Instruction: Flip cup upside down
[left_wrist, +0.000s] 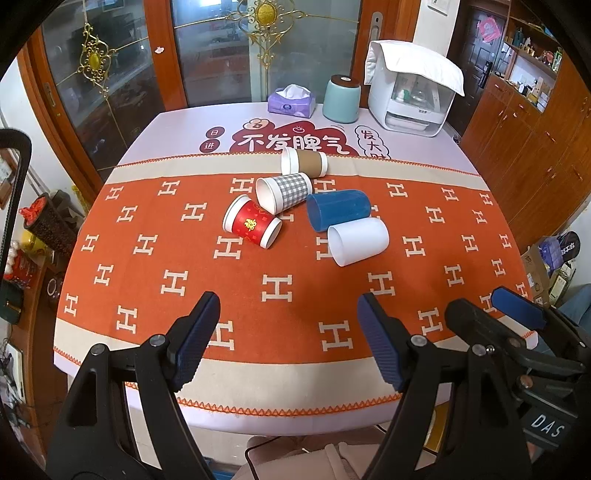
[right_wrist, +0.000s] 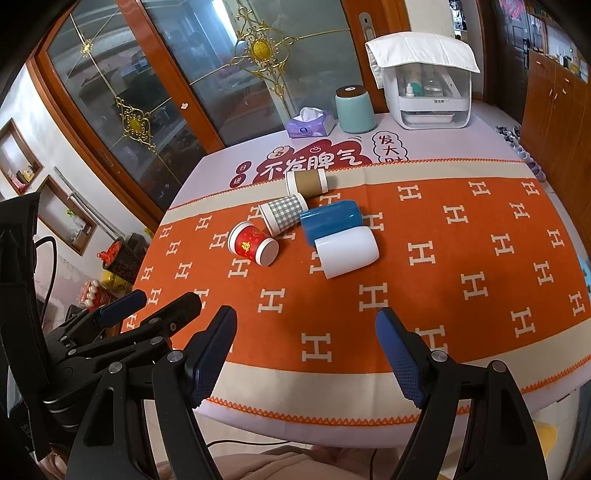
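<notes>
both grippers sit nearest the lens, held back over the near edge of the table (left_wrist: 147, 133), well apart from the cups. left gripper (left_wrist: 288, 332) has its fingers spread wide with nothing between them, and the right gripper (right_wrist: 306, 350) is likewise wide and empty; each shows at the edge of the other's view, side by side.

five cups lie on their sides in a loose cluster on the orange cloth (left_wrist: 424, 206) near the middle of the table. the red cup (left_wrist: 253, 225) is nearest the left side, its mouth turned away to the left and its base toward the grippers. the white cup (left_wrist: 358, 240) lies on the right of the cluster, mouth toward the near left, touching or just beside the blue cup (left_wrist: 338, 208). behind them lie the checked cup (left_wrist: 284, 192) and the brown-sleeved cup (left_wrist: 304, 162), which sits at the far border of the cloth. at the far edge stand a tissue box (left_wrist: 291, 99), a green canister (left_wrist: 341, 98) and a white appliance (left_wrist: 410, 96).

no cup stands mouth down yet, so the task looks to be at its start: the approach step, before any grasp. the next move likely calls for reaching forward to one of the outer cups, red or white, since these have free space around them. closing across the body would need care, as paper walls crush easily and a lying cup may roll. it then has to be lifted and turned so the mouth faces the cloth.
</notes>
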